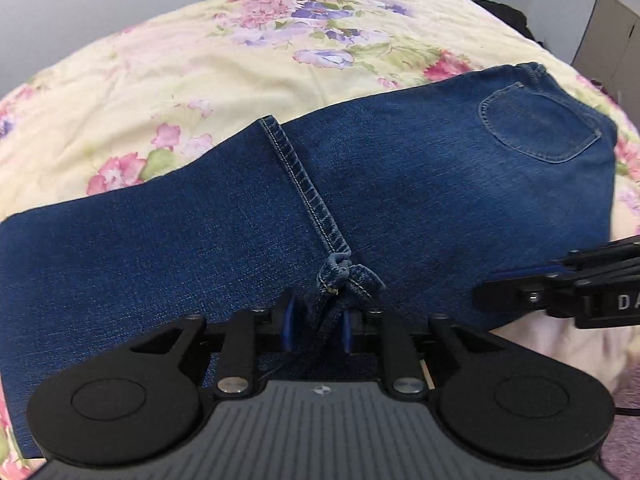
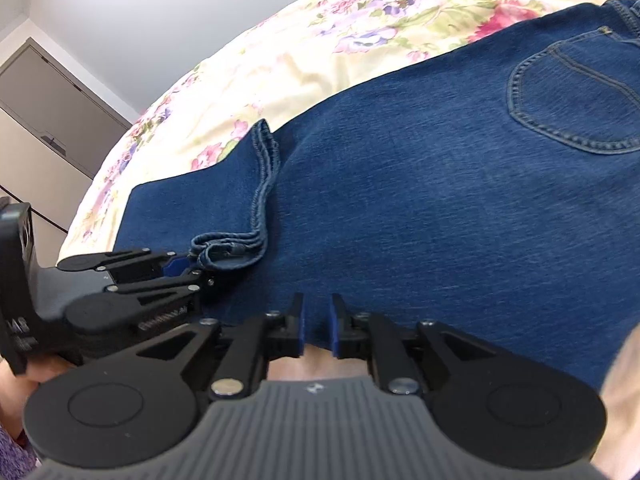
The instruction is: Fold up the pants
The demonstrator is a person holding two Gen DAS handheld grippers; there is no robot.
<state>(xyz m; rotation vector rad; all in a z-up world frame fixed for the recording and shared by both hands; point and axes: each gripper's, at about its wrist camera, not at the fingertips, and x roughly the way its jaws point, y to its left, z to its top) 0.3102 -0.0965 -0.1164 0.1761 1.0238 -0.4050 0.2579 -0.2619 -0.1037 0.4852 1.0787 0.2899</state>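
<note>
Blue jeans [image 1: 420, 184] lie on a floral bedspread, folded lengthwise, back pocket [image 1: 540, 124] to the right. The leg part is folded over, its hem [image 1: 296, 176] lying across the thigh. My left gripper [image 1: 316, 320] is shut on the bunched near corner of that hem [image 1: 340, 272]. In the right wrist view the left gripper [image 2: 180, 268] shows at the left holding the hem corner [image 2: 224, 250]. My right gripper [image 2: 316, 328] is at the jeans' near edge [image 2: 316, 312], jaws narrowly apart with denim between the pads; it shows at the right in the left wrist view [image 1: 484, 288].
The floral bedspread [image 1: 200, 64] stretches beyond the jeans. A grey wall is behind the bed, with a cabinet [image 2: 44, 120] at the left in the right wrist view and dark clothing [image 1: 504, 12] at the far right of the bed.
</note>
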